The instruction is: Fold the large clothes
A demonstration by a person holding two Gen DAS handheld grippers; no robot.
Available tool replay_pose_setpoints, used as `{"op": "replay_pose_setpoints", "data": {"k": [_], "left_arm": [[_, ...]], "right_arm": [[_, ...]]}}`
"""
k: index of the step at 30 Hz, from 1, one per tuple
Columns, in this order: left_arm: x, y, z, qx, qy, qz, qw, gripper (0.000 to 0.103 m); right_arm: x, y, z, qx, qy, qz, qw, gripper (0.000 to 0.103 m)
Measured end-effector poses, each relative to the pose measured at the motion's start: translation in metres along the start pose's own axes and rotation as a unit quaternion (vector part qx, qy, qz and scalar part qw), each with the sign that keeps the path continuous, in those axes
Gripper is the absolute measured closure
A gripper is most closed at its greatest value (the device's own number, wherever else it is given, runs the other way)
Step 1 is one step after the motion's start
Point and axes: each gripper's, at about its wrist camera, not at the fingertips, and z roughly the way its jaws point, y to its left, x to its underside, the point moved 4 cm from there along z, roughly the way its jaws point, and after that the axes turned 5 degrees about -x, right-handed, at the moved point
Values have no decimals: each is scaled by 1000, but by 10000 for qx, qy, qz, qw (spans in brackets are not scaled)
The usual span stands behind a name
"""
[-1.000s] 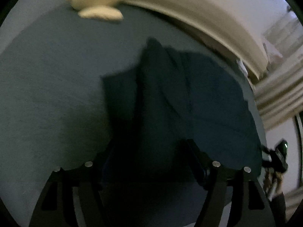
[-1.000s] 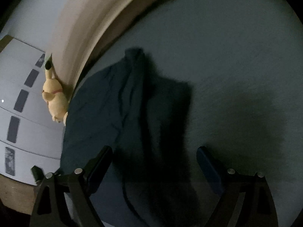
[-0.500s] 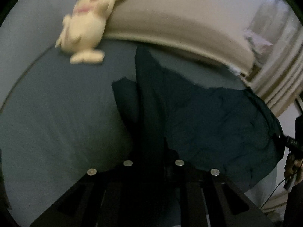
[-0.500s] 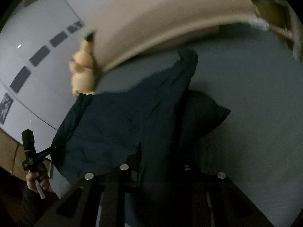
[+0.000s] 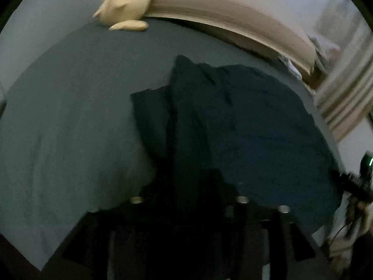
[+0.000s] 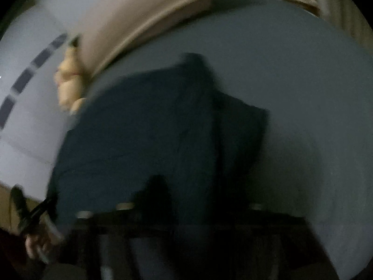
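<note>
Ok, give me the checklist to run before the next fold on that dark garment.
1. Left hand-held gripper free of the dark garment: cannot tell; jaws opening, cloth between them, too dark.
2. Right hand-held gripper free: cannot tell; jaws opening, cloth between them, blurred.
3. Garment lying flat: not ok; bunched ridge, wrinkles.
4. Garment wholly on the bed sheet: not ok; one side seems to hang over the edge.
5. Plush toy clear of garment: ok.

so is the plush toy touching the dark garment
Apart. The left wrist view shows bare bedsheet between the plush toy and the garment.
</note>
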Motion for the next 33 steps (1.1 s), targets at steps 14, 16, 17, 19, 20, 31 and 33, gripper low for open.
{"op": "replay_pose_setpoints", "data": {"k": [14, 16, 17, 19, 20, 31, 33], "left_arm": [[30, -58, -93, -982, -1258, 656, 9850, 43], [37, -68, -79, -1119, -1224, 777, 9831, 43], [41, -70, -71, -1170, -1173, 812, 9828, 43], [42, -68, -50, -1343, -954, 825, 9829, 43], [45, -65, -43, -1385, -860, 809, 9833, 43], [56, -64, -35, -1625, -837, 1092, 9771, 39], [50, -65, -40, -1591, -796, 1042, 9785, 39]], "right_arm": [[80, 110, -86, 642, -2060, -993, 9714, 18], [99, 114, -76, 723, -1965, -1203, 9704, 17], [106, 115, -68, 822, -1891, -1249, 9705, 17], [114, 112, -55, 933, -1740, -1241, 9724, 17], [117, 111, -46, 974, -1653, -1258, 9733, 17], [127, 106, -24, 1590, -1339, -1437, 9675, 6], [119, 112, -31, 1472, -1339, -1463, 9690, 6]]}}
